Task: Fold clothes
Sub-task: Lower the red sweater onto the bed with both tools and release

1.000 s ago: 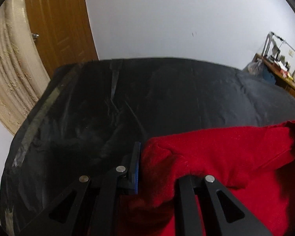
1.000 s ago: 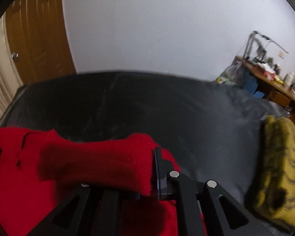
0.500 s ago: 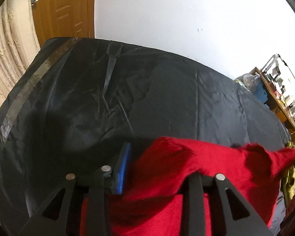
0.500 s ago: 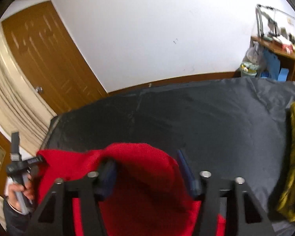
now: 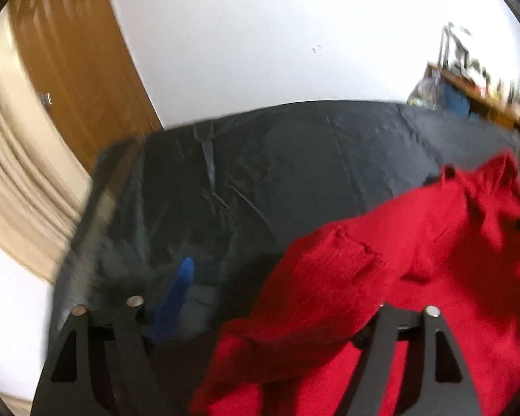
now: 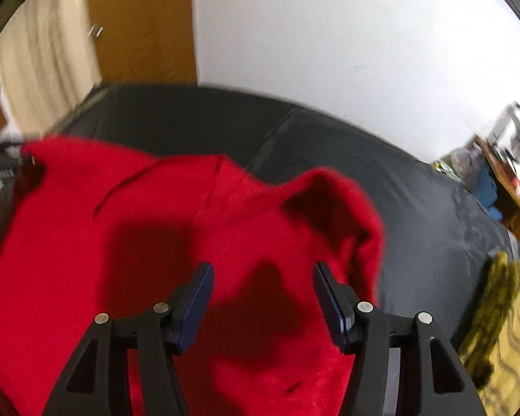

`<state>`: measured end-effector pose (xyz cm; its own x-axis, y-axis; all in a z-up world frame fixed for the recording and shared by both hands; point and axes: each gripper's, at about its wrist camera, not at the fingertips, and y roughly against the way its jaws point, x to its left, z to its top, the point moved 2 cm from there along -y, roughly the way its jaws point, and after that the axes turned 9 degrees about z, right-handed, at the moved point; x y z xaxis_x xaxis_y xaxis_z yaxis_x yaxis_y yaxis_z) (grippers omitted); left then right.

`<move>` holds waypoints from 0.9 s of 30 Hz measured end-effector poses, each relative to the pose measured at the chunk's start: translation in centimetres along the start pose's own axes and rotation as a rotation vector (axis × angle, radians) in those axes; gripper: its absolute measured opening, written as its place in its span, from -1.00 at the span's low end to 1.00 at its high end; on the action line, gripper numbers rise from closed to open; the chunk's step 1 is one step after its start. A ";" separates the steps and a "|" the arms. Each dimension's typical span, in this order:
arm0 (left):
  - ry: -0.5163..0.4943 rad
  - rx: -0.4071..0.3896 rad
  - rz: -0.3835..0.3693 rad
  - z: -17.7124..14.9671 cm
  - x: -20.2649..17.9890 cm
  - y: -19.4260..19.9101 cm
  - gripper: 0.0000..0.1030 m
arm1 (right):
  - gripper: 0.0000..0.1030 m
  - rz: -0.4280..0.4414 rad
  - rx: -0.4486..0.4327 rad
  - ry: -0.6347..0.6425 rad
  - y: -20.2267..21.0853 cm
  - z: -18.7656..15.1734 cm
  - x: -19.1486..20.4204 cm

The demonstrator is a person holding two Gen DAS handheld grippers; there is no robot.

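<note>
Red knit garment (image 6: 156, 242) lies rumpled on black sheet (image 6: 416, 215), spread beneath and ahead of right gripper (image 6: 261, 298), whose blue-padded jaws stand wide apart with nothing between them. Left gripper (image 5: 277, 298) jaws also apart, garment (image 5: 381, 277) draped over the right finger, hiding its pad; left blue pad (image 5: 176, 298) bare. Both views motion-blurred; yellow patterned cloth (image 6: 499, 329) cut off at frame edge.

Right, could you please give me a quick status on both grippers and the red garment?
Both grippers open, left gripper, right gripper. Red garment released, rumpled on dark bed cover. Yellow garment lies apart.
</note>
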<state>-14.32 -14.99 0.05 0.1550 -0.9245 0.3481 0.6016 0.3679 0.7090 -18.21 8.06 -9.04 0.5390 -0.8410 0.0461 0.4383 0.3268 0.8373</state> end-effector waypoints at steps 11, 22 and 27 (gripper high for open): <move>0.134 0.017 -0.002 1.7 2.1 -1.4 0.56 | 0.18 0.021 0.006 -0.055 -6.0 3.2 -0.6; 0.289 0.206 -0.033 2.4 2.5 -6.3 0.56 | 0.18 0.033 -0.148 -0.234 -5.9 6.8 -3.6; 0.469 0.240 -0.182 2.0 5.2 -6.9 0.56 | 0.18 0.072 -0.259 -0.233 -2.2 5.8 -3.4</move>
<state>-19.23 -22.13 -1.77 0.4307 -0.9002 -0.0641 0.4641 0.1601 0.8712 -25.15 7.68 -7.94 0.4100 -0.8777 0.2480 0.5890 0.4625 0.6627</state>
